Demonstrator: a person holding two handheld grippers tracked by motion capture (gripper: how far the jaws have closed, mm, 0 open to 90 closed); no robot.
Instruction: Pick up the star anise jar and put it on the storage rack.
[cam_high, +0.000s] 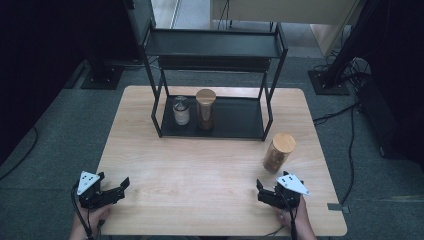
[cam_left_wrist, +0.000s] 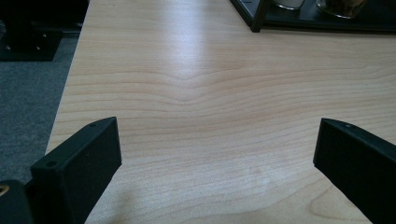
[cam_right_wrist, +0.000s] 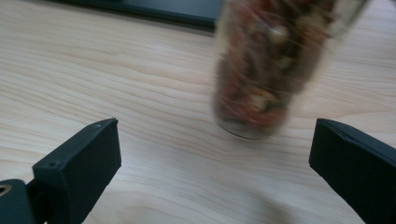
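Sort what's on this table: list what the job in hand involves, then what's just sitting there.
In the job:
- right gripper, jaws open, aimed at the jar
- wooden-lidded jar standing on the table, close ahead of it

Just sitting there:
- black rack
- metal-lidded jar and tall jar on the rack's bottom shelf
- left gripper, open over bare wood

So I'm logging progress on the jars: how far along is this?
Two jars already stand on the rack's lower shelf. In hand: the right tongs, open, face the third jar on the table, not yet gripping. Left tongs wait open. Grasping and shelving it likely remain.
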